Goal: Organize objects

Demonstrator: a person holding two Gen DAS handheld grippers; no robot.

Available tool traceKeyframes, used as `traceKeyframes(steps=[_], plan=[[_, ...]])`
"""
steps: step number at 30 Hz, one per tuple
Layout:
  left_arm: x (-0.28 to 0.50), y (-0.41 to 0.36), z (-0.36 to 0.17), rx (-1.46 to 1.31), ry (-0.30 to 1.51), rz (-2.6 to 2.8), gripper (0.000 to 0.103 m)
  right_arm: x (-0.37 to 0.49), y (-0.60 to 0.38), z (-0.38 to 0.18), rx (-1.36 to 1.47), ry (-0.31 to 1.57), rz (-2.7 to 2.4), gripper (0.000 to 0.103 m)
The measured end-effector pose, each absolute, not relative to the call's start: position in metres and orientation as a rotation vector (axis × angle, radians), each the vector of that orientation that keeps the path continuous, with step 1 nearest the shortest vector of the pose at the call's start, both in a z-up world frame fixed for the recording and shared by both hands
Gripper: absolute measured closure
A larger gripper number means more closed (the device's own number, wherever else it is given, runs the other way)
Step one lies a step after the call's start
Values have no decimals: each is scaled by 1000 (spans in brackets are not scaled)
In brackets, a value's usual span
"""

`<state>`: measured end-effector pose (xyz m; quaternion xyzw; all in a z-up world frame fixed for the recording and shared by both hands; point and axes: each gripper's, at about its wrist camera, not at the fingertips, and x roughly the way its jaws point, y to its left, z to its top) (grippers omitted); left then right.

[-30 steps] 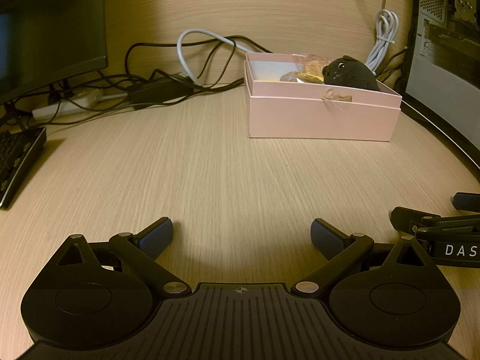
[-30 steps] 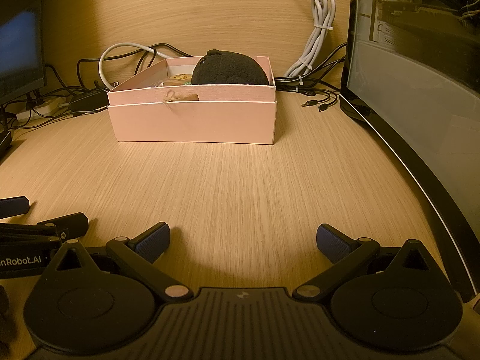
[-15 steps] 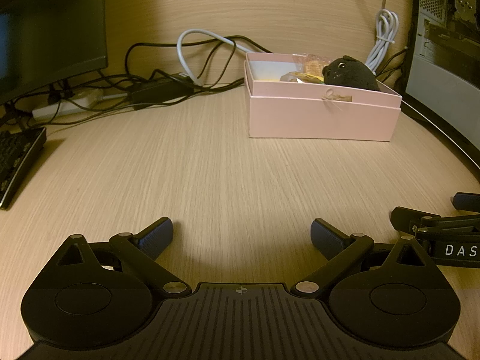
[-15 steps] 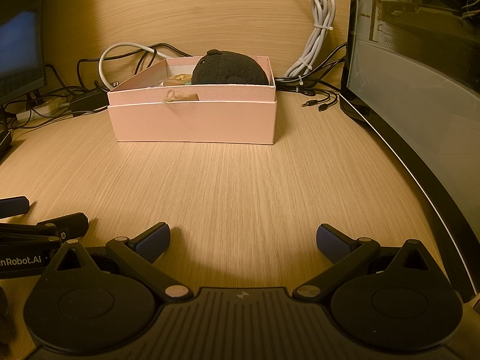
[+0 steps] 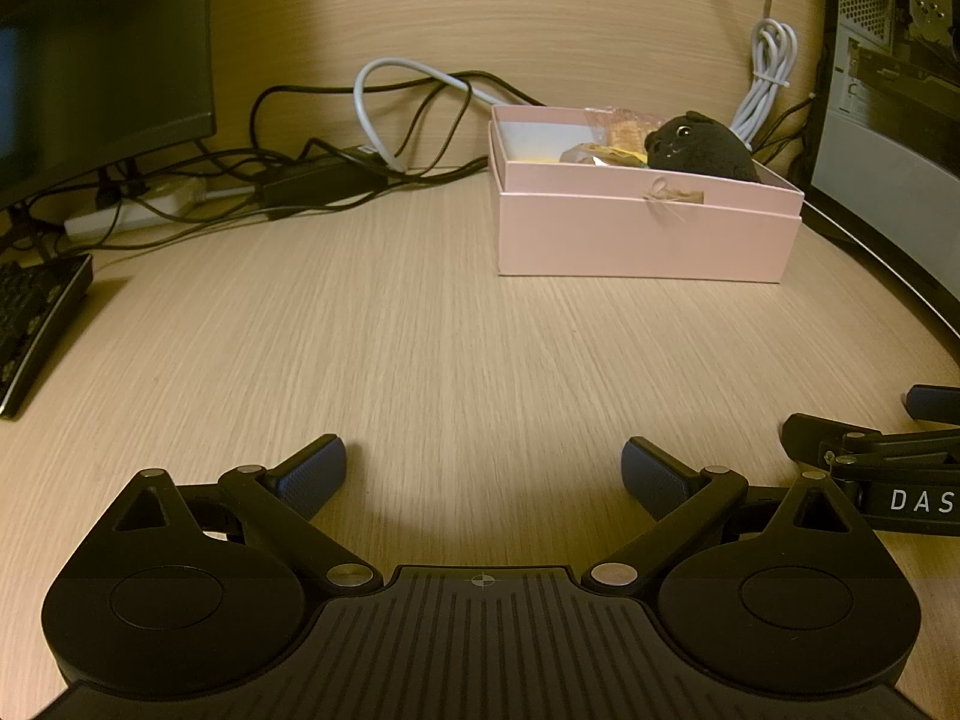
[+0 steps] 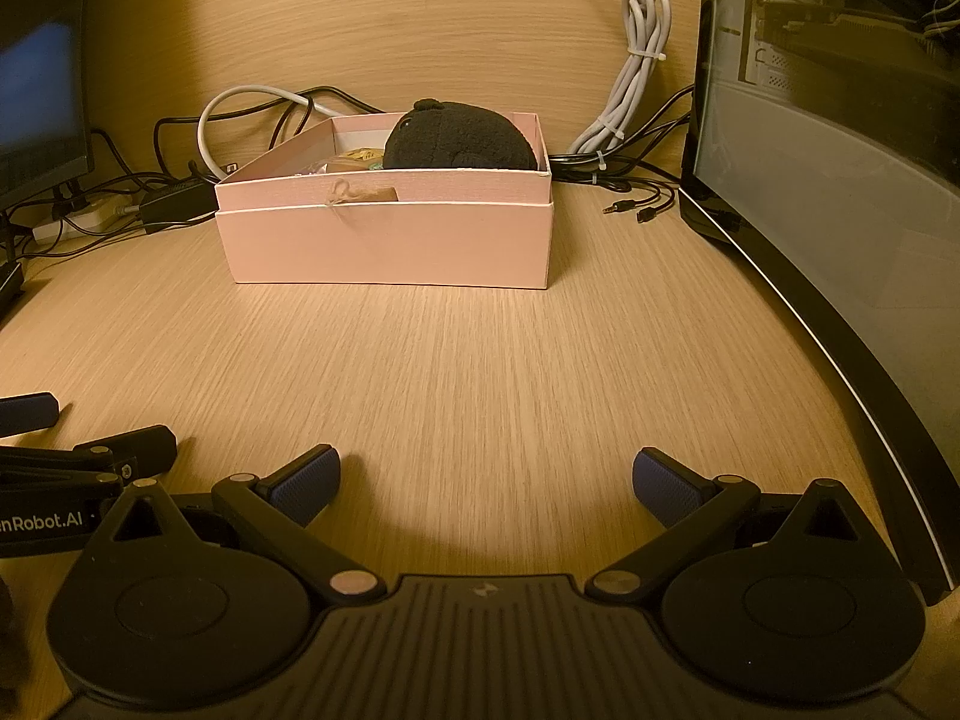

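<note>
A pink box [image 5: 642, 228] stands open at the back of the wooden desk; it also shows in the right wrist view [image 6: 384, 240]. A black plush toy [image 5: 702, 147] lies in its right end, also seen in the right wrist view [image 6: 459, 141], beside wrapped snacks [image 5: 606, 141]. My left gripper [image 5: 483, 471] is open and empty, low over the desk in front of the box. My right gripper [image 6: 486, 483] is open and empty, beside the left one. Each gripper shows at the edge of the other's view.
A tangle of cables [image 5: 336, 162] and a power strip [image 5: 126, 210] lie at the back left. A monitor [image 5: 90, 60] and keyboard [image 5: 36, 324] are at the left. A computer case [image 6: 840, 180] stands at the right. A white cable bundle [image 6: 636, 78] hangs behind the box.
</note>
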<state>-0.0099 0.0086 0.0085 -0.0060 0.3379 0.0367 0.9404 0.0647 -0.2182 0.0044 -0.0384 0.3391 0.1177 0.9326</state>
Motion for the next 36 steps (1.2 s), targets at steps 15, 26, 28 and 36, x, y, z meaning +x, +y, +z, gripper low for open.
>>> traceKeyframes(steps=[15, 26, 28, 36], plan=[[-8, 8, 9, -14, 689, 74, 2, 65, -218, 5, -78, 694, 241, 0], [-9, 9, 9, -24, 686, 71, 3, 65, -218, 5, -78, 694, 241, 0], [-9, 9, 9, -19, 687, 73, 3, 65, -218, 5, -78, 694, 241, 0], [-9, 8, 10, -15, 687, 79, 3, 65, -218, 5, -78, 694, 241, 0]])
